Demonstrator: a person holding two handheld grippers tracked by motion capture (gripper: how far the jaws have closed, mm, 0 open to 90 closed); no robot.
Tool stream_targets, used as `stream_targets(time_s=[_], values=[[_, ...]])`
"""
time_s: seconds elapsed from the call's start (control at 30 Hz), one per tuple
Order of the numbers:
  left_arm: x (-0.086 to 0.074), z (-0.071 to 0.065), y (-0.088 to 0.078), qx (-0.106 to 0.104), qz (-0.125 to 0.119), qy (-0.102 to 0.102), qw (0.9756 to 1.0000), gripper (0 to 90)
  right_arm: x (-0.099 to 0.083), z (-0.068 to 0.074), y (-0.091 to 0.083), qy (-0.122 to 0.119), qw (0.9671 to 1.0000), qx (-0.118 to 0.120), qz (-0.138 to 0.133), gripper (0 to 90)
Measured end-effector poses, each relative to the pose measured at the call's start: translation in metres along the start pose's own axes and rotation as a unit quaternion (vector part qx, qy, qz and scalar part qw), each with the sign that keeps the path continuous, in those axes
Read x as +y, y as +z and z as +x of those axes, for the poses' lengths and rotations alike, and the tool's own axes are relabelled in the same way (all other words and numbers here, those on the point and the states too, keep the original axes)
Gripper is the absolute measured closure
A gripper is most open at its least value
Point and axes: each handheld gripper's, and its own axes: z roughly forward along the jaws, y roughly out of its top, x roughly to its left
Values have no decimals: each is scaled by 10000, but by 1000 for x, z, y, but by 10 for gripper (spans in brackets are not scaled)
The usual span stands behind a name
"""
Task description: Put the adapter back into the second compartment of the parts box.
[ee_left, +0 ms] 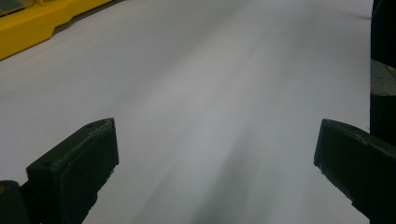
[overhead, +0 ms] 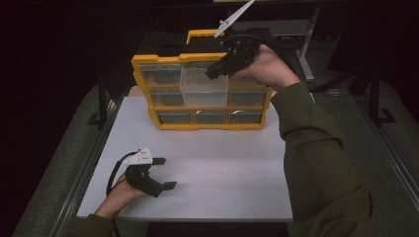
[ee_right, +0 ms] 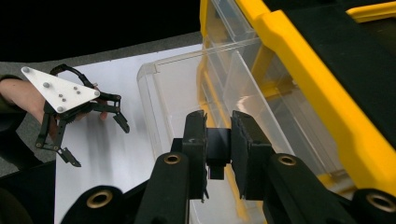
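A yellow organizer point(overhead: 202, 124) with clear drawers stands upright at the back of the white table point(overhead: 222, 168). Its top middle drawer point(overhead: 203, 89) is pulled out toward me. My right gripper point(overhead: 213, 70) hovers over that drawer's right side, shut on a small black piece point(ee_right: 218, 151) held just above the open drawer point(ee_right: 187, 93). The yellow frame point(ee_right: 299, 70) runs along the right of the right gripper view. Low over the table's front left, my left gripper point(overhead: 165, 173) stands open and holds nothing; its fingers point(ee_left: 79, 163) spread wide over bare white surface. It appears again as the left gripper point(ee_right: 97, 142).
The organizer's yellow base point(ee_left: 32, 28) lies at the far left in the left gripper view. A carry handle point(overhead: 202, 34) tops the organizer. Another table's leg point(overhead: 306, 44) stands behind at the back right. Dark floor surrounds the table, with rails along both sides.
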Motion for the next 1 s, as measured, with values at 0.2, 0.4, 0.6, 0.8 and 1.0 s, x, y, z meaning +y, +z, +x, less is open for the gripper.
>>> stream_targets(time_s=[0.2, 0.4, 0.6, 0.8, 1.0], values=[[0, 0, 0, -3, 0, 5, 10000, 0, 2, -2, 14, 6, 9999, 32, 111, 747], [0, 0, 0, -1, 7, -3, 10000, 0, 1, -3, 20, 45, 9998, 27, 168, 719], [0, -1, 0, -2, 14, -3, 10000, 0, 0, -4, 14, 43, 9999, -31, 86, 699], [0, -1, 0, 2, 6, -18, 10000, 0, -2, -5, 4, 104, 9999, -101, 20, 685], [0, 1, 1, 7, 14, -71, 10000, 0, -7, -6, -13, 191, 9997, -145, -61, 676]])
